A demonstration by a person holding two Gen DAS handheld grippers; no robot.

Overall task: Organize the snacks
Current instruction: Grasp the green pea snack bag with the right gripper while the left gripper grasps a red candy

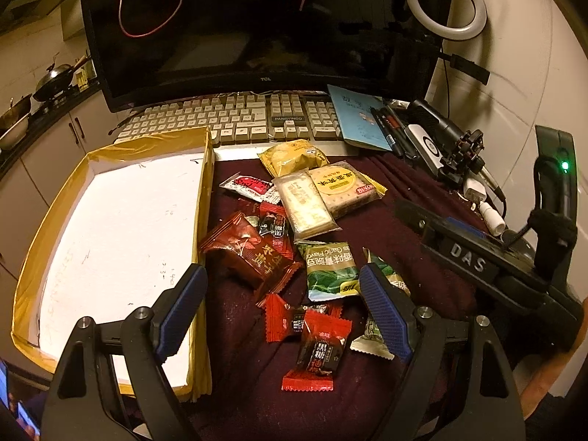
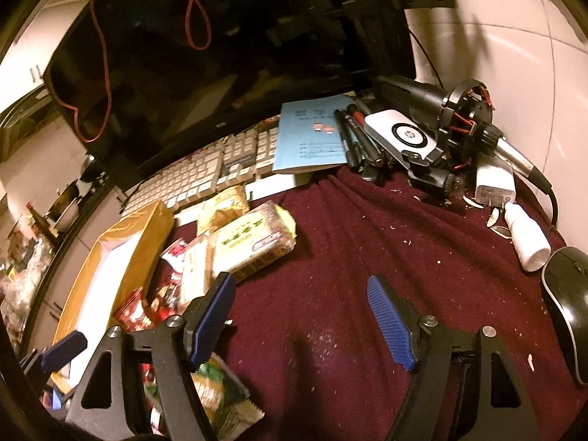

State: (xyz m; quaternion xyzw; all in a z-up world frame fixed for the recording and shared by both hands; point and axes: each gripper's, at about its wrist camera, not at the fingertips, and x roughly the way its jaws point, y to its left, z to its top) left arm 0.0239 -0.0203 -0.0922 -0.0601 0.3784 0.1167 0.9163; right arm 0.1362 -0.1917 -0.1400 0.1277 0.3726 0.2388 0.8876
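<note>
Snack packets lie in a heap on the maroon cloth (image 1: 415, 257): a dark red bag (image 1: 246, 253), a green garlic-pea pack (image 1: 330, 270), small red candies (image 1: 316, 341), a cracker pack (image 1: 343, 189), a pale bar pack (image 1: 307, 207) and a yellow pack (image 1: 294, 158). An empty white tray with yellow-taped walls (image 1: 117, 228) sits left of them. My left gripper (image 1: 283, 312) is open above the red candies. My right gripper (image 2: 301, 319) is open over bare cloth, right of the cracker pack (image 2: 253, 246); its body shows in the left wrist view (image 1: 474, 261).
A keyboard (image 1: 235, 117) and dark monitor (image 1: 257, 25) stand behind the snacks. A blue booklet (image 2: 312, 136), pens, a microphone (image 2: 459, 117), a white charger (image 2: 494, 185), a small white bottle (image 2: 529, 242) and a black mouse (image 2: 567, 305) crowd the right side.
</note>
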